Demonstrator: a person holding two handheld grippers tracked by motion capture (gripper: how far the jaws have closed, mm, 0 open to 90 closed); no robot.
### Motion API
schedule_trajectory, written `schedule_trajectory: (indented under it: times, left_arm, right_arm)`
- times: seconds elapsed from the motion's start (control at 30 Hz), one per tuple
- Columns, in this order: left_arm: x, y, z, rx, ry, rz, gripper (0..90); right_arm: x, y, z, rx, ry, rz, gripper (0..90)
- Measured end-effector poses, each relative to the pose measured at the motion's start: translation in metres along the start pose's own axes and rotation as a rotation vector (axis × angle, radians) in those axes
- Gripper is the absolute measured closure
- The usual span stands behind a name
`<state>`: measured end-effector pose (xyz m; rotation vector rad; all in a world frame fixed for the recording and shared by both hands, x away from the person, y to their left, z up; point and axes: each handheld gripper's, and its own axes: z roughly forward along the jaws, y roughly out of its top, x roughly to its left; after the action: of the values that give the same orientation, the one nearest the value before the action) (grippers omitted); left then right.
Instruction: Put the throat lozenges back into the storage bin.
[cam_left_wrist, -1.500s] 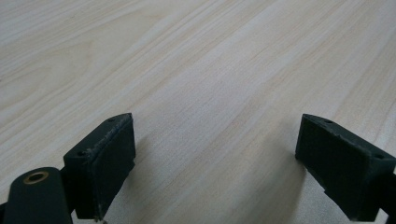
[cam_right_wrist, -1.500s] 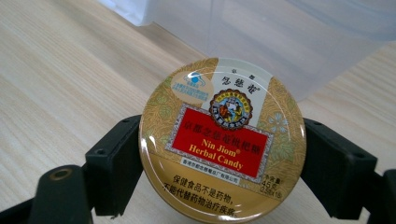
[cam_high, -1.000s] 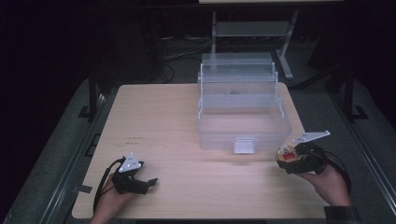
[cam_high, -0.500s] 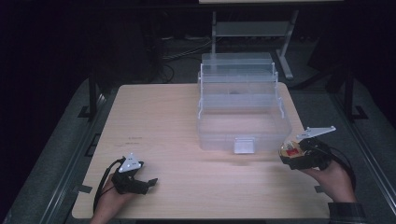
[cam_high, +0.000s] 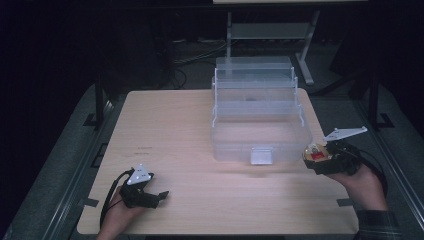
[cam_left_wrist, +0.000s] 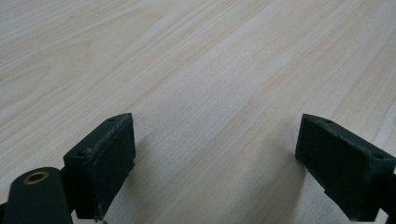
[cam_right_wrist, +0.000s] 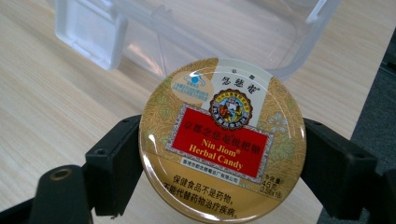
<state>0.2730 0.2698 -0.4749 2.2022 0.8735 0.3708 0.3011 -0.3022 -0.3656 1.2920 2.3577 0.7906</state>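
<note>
Round gold candy tin (cam_right_wrist: 222, 142) with a red label, probably thin metal, is judged light, stiff and smooth at its rim, so it could slip or pivot if squeezed off-centre and is best taken across its full width at the rim. At the left, the left gripper (cam_high: 150, 196) is rested on the pale wooden table (cam_high: 185, 130) with its jaws apart and nothing between them. At the right, just beside the open clear plastic tiered box (cam_high: 260, 131), the tin is held above the table, clamped by the right gripper (cam_right_wrist: 222, 163).
</note>
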Motion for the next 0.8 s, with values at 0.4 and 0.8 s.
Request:
schedule_trajectory:
  times: [0.4, 0.8]
  left_arm:
    - [0.000, 0.000, 0.000, 0.001, 0.000, 0.000, 11.4]
    - [0.000, 0.000, 0.000, 0.002, 0.001, 0.005, 11.3]
  right_arm:
    - [-0.008, 0.011, -0.009, -0.016, -0.009, 0.004, 19.6]
    - [-0.012, 0.025, -0.012, -0.024, -0.017, 0.000, 19.6]
